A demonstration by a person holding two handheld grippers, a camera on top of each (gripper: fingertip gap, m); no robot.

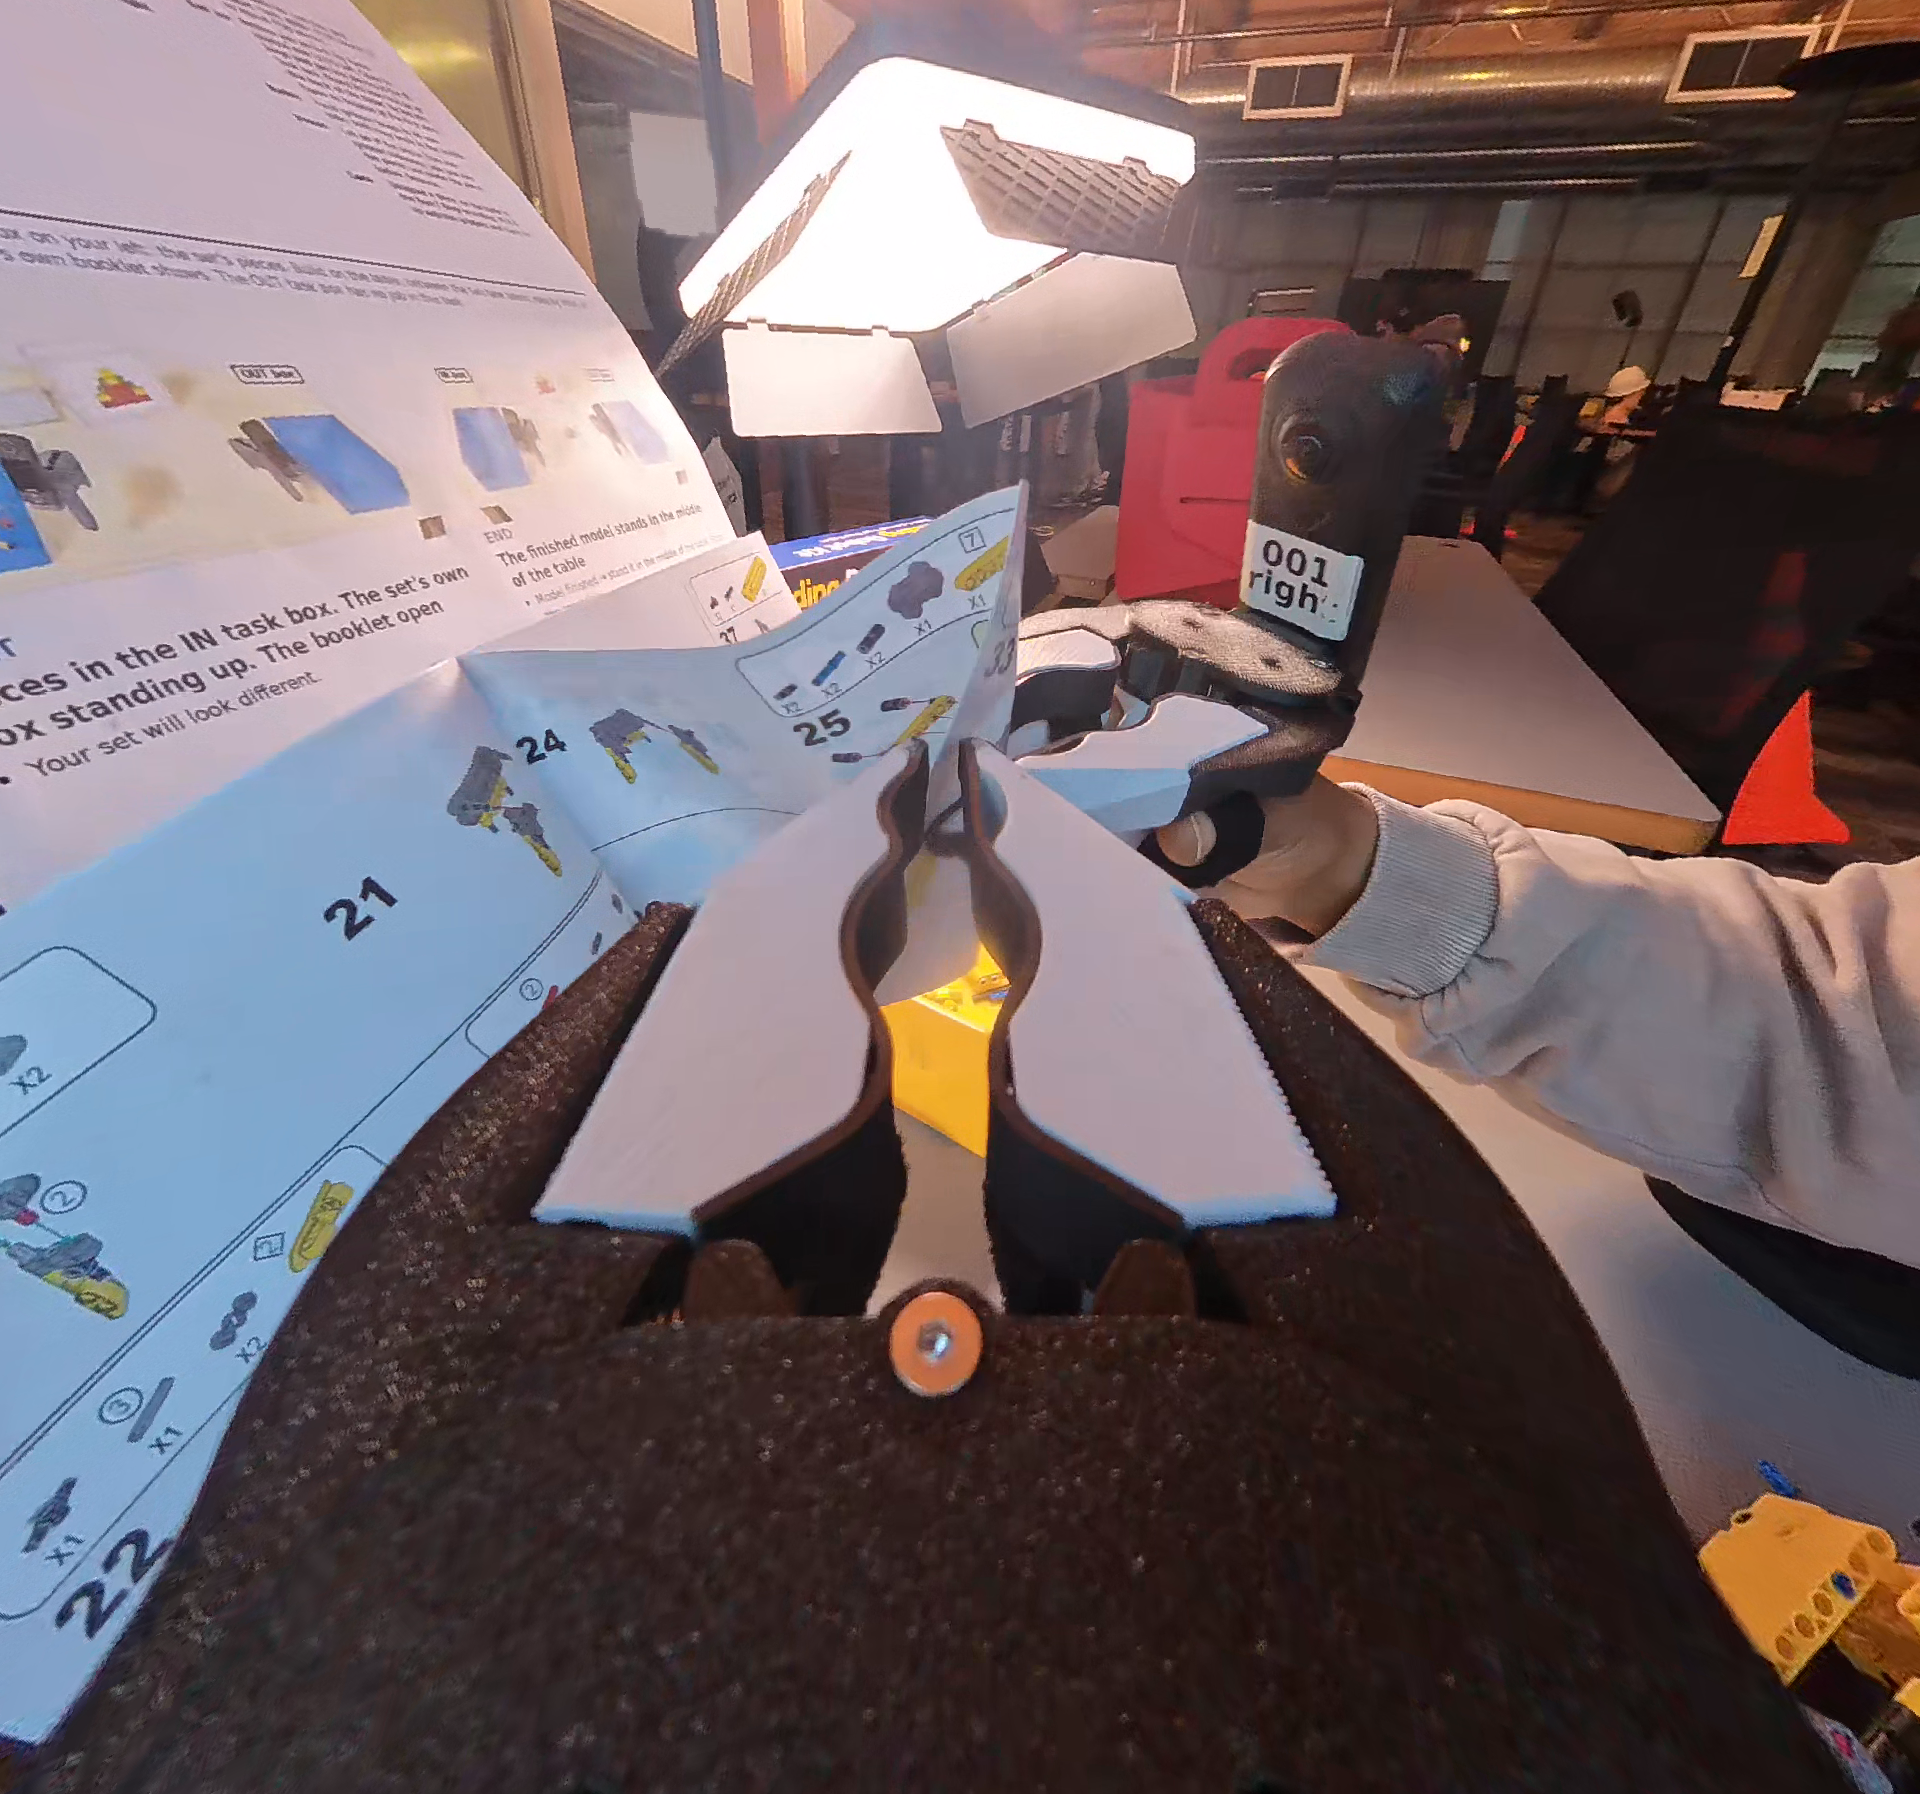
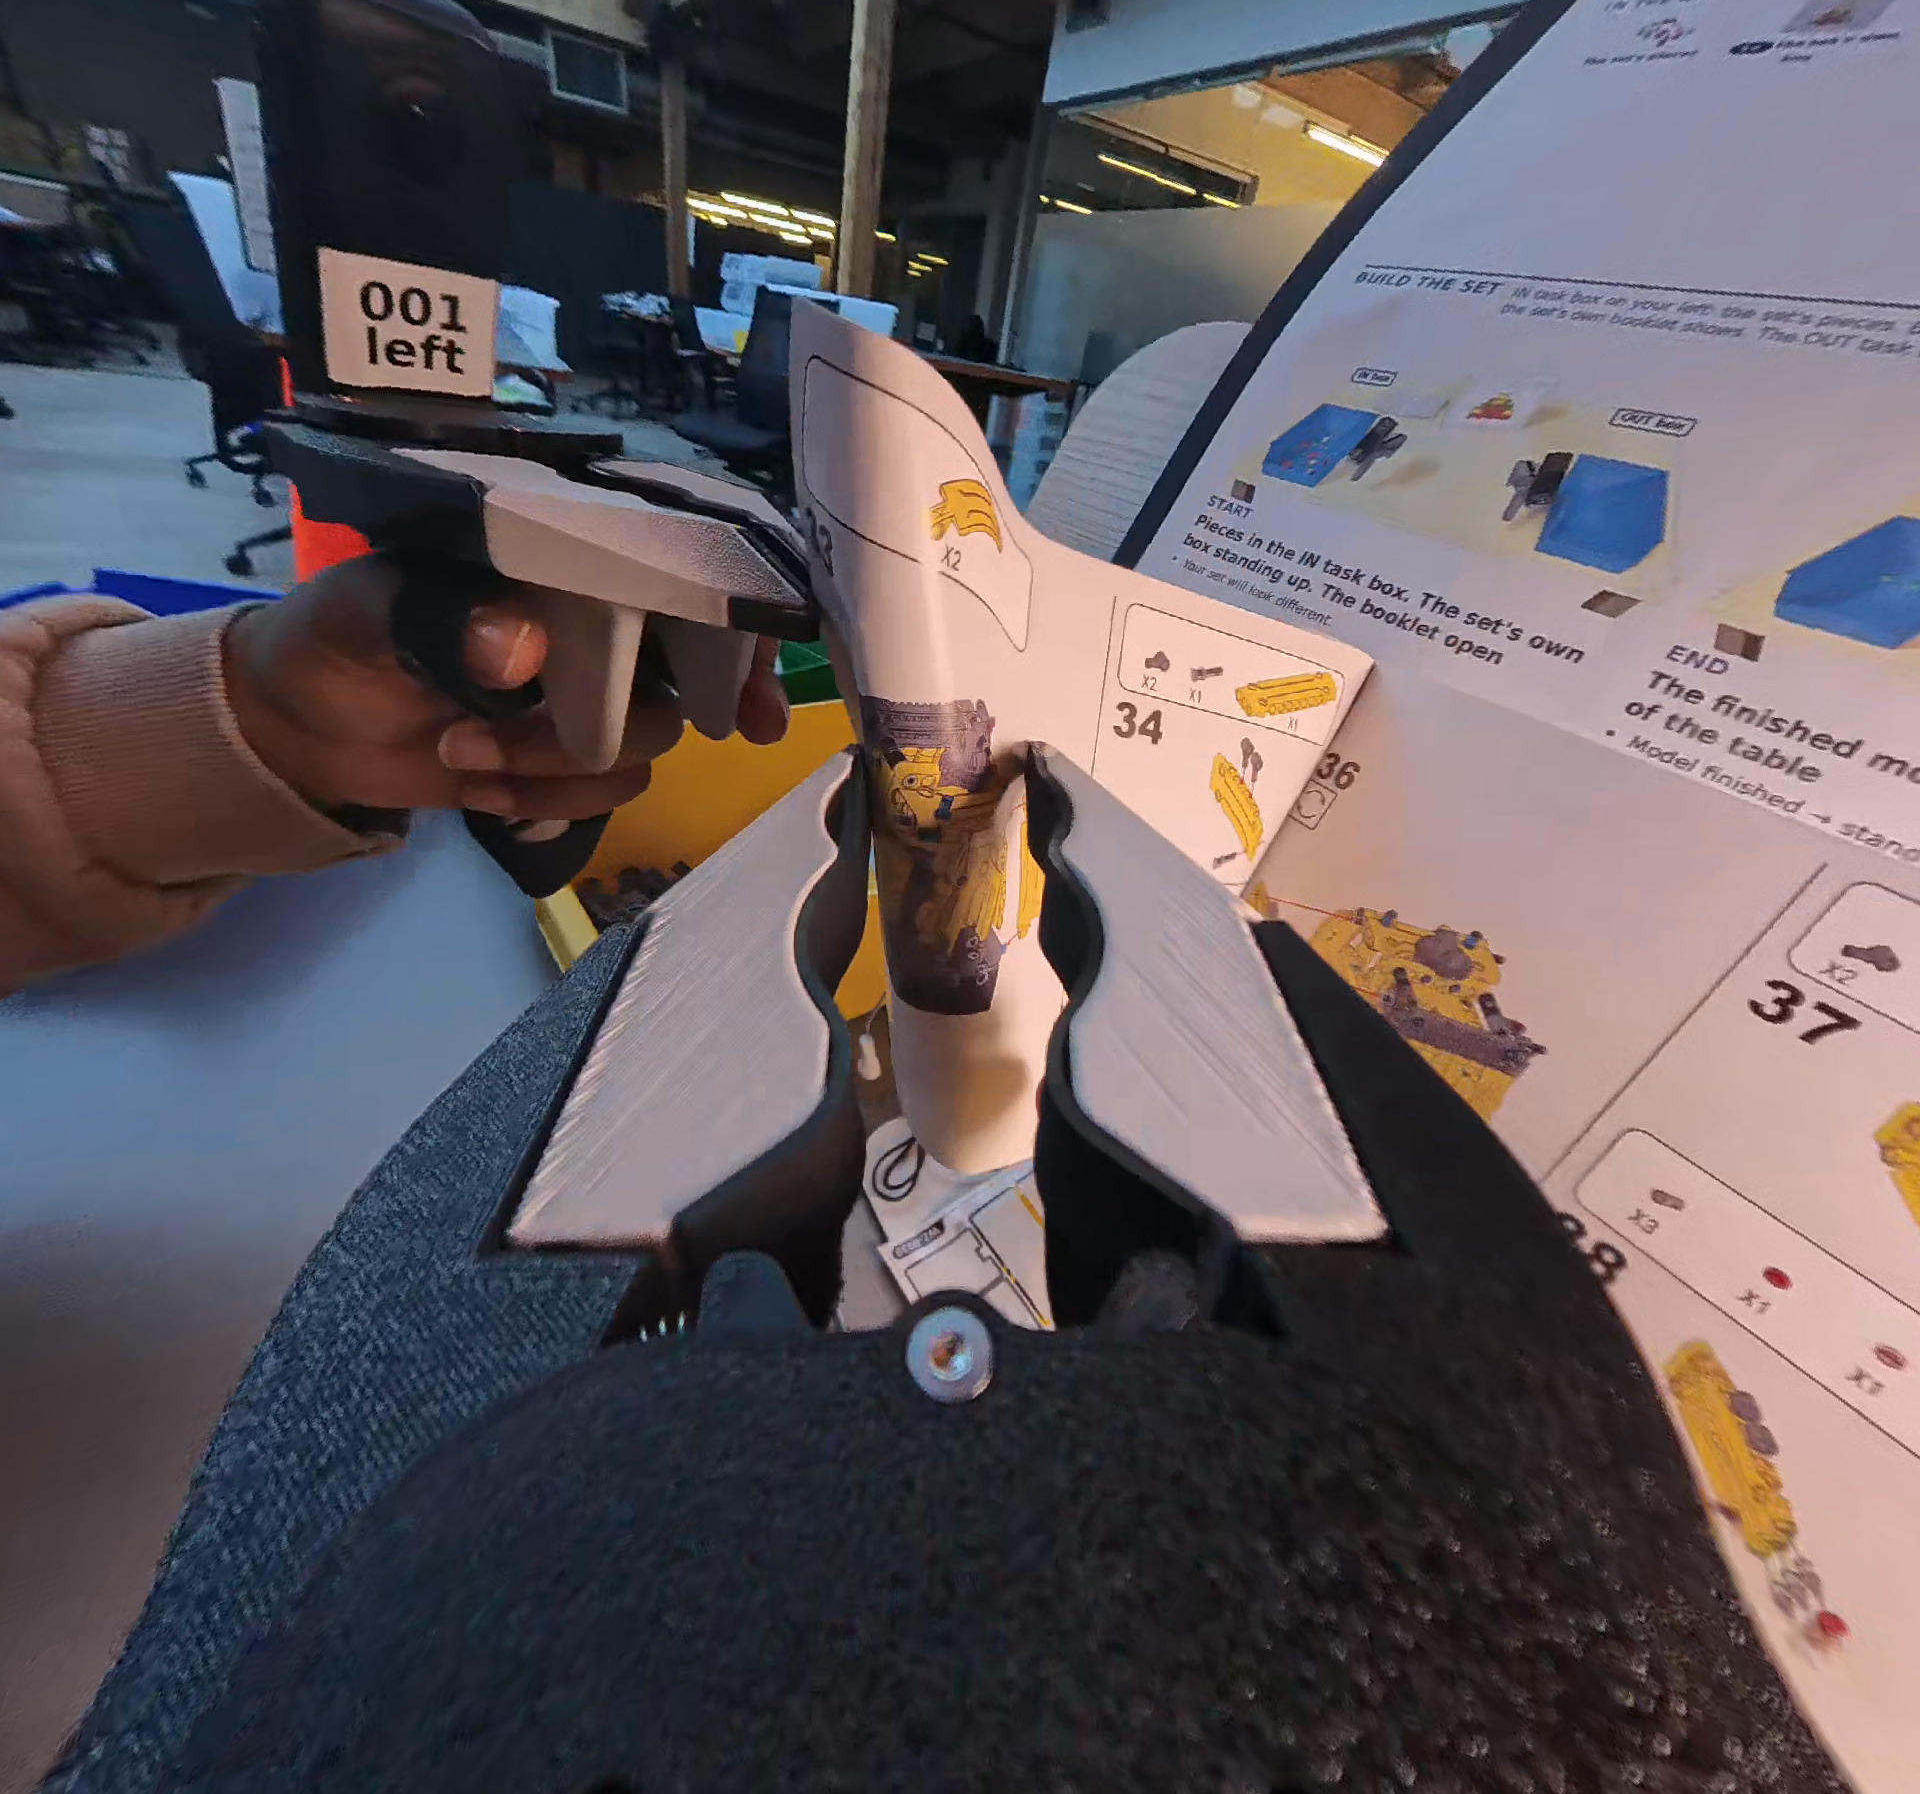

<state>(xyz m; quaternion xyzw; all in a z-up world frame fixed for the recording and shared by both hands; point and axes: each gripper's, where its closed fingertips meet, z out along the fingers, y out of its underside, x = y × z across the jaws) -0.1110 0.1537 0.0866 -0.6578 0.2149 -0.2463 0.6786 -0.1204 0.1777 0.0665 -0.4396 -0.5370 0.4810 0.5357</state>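
A building-set instruction booklet [image 1: 343, 913] stands open against a yellow box [image 1: 935, 1058]. My left gripper [image 1: 940, 757] is shut on the top edge of one lifted booklet page [image 1: 831, 664]. In the right wrist view the same page [image 2: 935, 539] curls upward between my right gripper's [image 2: 945, 768] fingers, which stand apart on either side of it. The left gripper [image 2: 805, 591] shows there too, pinching the page's left edge. The right gripper [image 1: 1039, 716] shows in the left wrist view just behind the page, held by a hand in a light sleeve.
A large printed instruction sheet [image 1: 260, 290] stands behind the booklet, also in the right wrist view [image 2: 1662, 497]. A bright light panel [image 1: 914, 206] and a red bag [image 1: 1184, 497] are beyond. A yellow brick assembly [image 1: 1808, 1578] lies on the table. A blue bin [image 2: 156, 591] sits left. My left and right fingertips are right by each other.
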